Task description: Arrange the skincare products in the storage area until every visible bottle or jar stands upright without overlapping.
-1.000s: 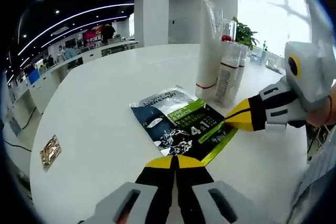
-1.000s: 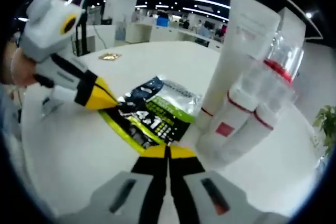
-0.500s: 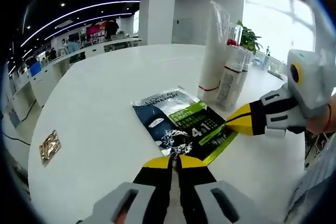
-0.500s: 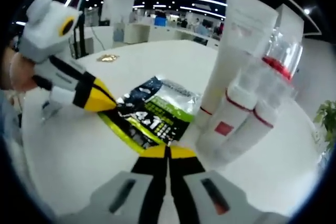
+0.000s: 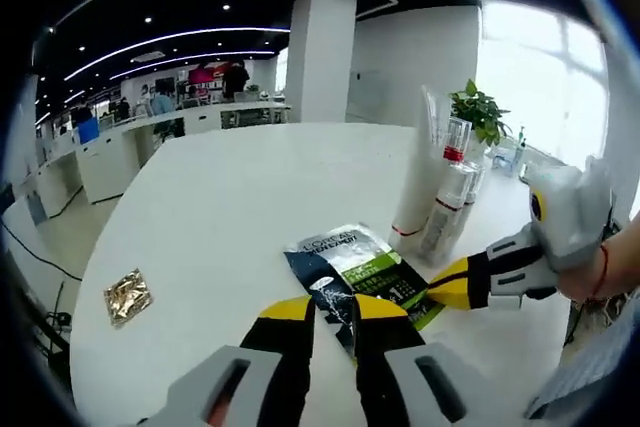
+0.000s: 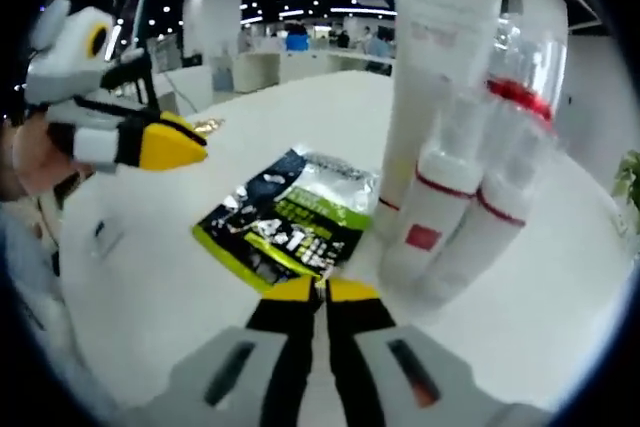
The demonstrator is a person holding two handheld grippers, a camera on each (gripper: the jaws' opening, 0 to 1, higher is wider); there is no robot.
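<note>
The flat sachet (image 5: pixel 362 272) lies on the white worktop (image 5: pixel 230 197), straight ahead of both your tongs. In the left gripper view it sits just past the tips of your left tongs (image 5: pixel 331 308); its long axis runs from near those tips away and toward the cluster of bottles. In the right gripper view the sachet (image 6: pixel 290 219) lies just ahead and slightly left of your right tongs (image 6: pixel 320 290).

The upright cluster stands just beside the sachet's far end: a tall white tube (image 6: pixel 430 67), two white bottles with red bands (image 6: pixel 440 207), and a clear-capped bottle (image 6: pixel 525 57) behind. All of them look upright and close together; whether they touch one another I cannot tell. A small gold packet (image 5: pixel 128 296) lies well apart on the worktop.

Left tongs: jaws a little apart, holding nothing, tips raised off the sachet; seen from the right gripper view (image 6: pixel 165 142) they hang above the worktop. Right tongs: jaws together with only a hairline between, nothing clamped; seen from the left gripper view (image 5: pixel 450 285) the tip sits at the sachet's edge, contact unclear.

My read: the right tongs are nearer the sachet's edge and the bottles, so that side has the shorter reach.
</note>
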